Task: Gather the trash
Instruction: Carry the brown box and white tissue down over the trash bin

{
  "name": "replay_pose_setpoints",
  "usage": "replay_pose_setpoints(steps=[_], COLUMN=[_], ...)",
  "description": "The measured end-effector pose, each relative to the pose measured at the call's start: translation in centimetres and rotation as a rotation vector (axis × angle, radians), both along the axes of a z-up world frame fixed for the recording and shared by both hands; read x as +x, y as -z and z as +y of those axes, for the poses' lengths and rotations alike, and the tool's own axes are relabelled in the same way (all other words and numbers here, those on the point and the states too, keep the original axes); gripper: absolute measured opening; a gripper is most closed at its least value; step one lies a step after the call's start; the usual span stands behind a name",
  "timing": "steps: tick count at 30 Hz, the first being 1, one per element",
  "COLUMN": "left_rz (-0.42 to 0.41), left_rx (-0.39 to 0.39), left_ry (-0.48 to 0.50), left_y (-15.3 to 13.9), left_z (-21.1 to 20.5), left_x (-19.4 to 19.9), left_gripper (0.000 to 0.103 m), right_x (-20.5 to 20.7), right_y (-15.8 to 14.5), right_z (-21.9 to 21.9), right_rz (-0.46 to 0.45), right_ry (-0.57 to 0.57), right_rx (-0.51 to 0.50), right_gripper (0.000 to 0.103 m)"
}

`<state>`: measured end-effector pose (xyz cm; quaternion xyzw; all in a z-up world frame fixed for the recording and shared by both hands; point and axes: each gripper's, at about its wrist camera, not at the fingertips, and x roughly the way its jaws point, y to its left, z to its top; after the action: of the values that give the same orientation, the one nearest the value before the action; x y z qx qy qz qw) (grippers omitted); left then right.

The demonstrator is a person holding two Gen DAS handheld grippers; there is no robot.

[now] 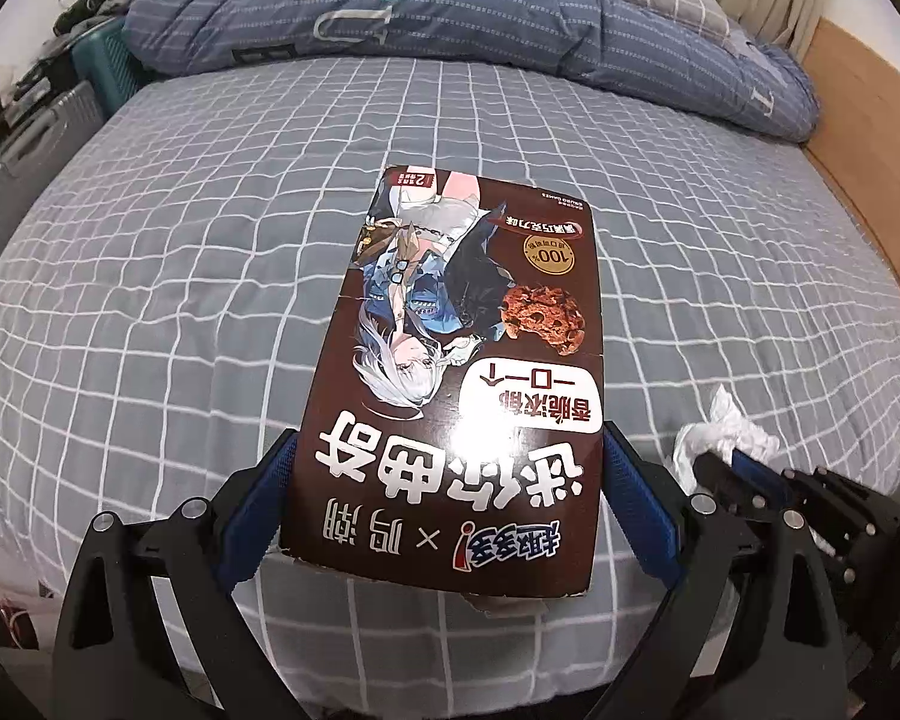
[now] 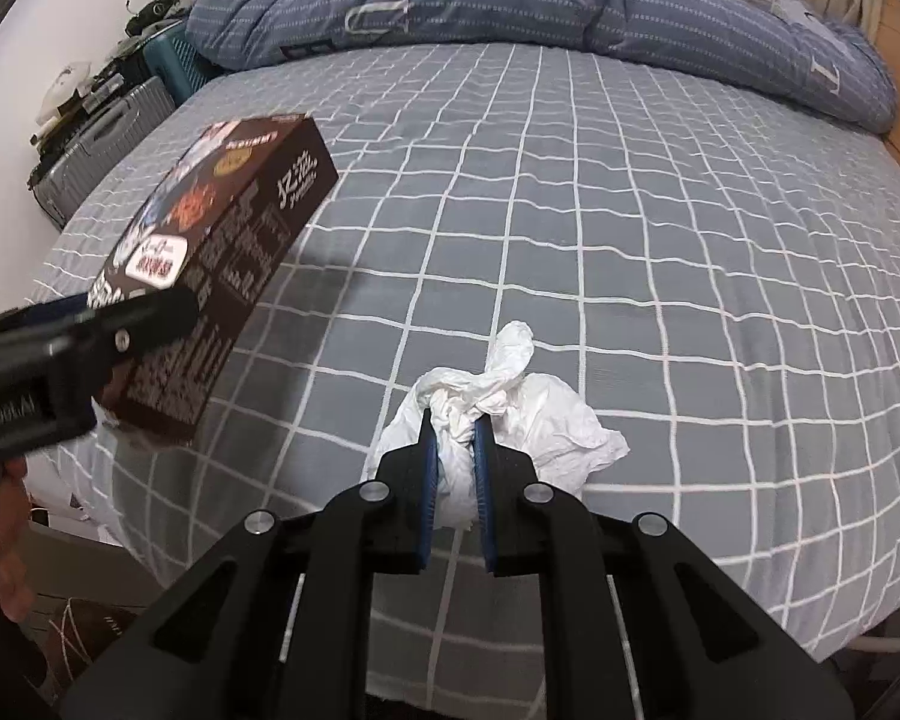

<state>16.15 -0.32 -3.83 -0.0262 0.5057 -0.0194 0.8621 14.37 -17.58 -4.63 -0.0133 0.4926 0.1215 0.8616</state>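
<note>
Gripping both pieces now: left gripper point(image 1: 450, 480) clamps the cookie box point(image 1: 456, 360), right gripper point(image 2: 453, 426) pinches the tissue point(image 2: 510, 402); binning remains.

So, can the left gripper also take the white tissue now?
Probably not: the left gripper is already shut on the cookie box, and the right gripper holds the tissue.

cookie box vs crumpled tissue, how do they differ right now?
The cookie box is rigid, rectangular, dark brown and printed; the tissue is soft, shapeless and plain white. The box is the larger. The left hand-held gripper holds the box across its sides with jaws wide; the right hand-held gripper pinches the tissue with jaws nearly together. Shared: both are gripped above the checked bed sheet.
</note>
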Motion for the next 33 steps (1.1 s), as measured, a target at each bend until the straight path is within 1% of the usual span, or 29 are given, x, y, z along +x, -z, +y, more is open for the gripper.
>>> replay_pose_setpoints(steps=[9, 18, 27, 33], left_rz=[-0.001, 0.004, -0.005, -0.015], left_rx=[-0.006, -0.016, -0.014, -0.024], left_ry=[-0.010, -0.014, -0.017, -0.011], left_y=[-1.8, -2.2, -3.4, -4.1], left_z=[0.0, 0.1, -0.1, -0.5], left_x=[-3.6, -5.0, -8.6, -11.3], left_gripper=[0.092, 0.092, 0.092, 0.092], right_x=[-2.0, -4.7, -7.6, -10.4], right_y=[-2.8, -4.2, -5.6, -6.5], right_z=[-1.5, -2.3, -2.8, -3.2], right_rz=[-0.032, -0.044, -0.053, -0.066], right_ry=[0.022, 0.040, 0.059, 0.072], right_rx=[0.006, 0.007, 0.016, 0.010], right_gripper=[0.011, 0.011, 0.011, 0.011])
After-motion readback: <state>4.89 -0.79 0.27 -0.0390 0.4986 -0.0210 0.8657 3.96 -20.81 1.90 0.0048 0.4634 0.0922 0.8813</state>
